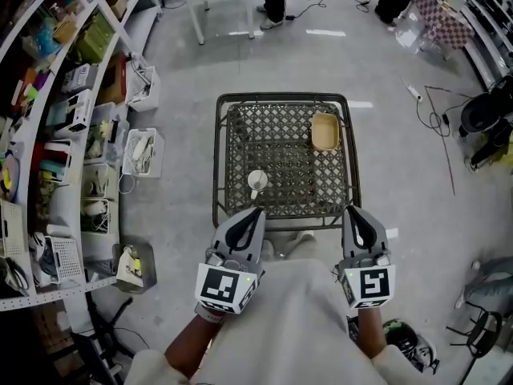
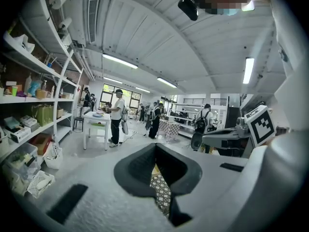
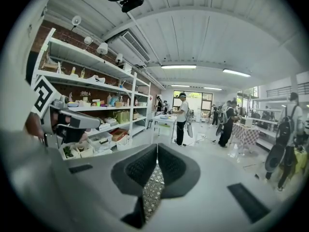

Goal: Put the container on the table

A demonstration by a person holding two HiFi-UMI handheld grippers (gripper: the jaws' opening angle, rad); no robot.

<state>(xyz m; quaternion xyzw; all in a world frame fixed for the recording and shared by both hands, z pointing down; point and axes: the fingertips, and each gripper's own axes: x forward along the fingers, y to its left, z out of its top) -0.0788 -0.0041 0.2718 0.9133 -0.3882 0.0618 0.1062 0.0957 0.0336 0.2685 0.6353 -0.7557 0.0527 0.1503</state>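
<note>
Partly, left gripper (image 1: 256, 210) hides table (image 1: 280, 97) rim.

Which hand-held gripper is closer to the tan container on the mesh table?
Right. The right hand-held gripper is by the table's near edge, nearly in line with the tan container; the left hand-held gripper is farther left.

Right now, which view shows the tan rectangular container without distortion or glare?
Head view: tan rectangular container sharp, evenly lit on the black metal lattice table. Left gripper view and right gripper view: strong fisheye bending, dark corners.
</note>
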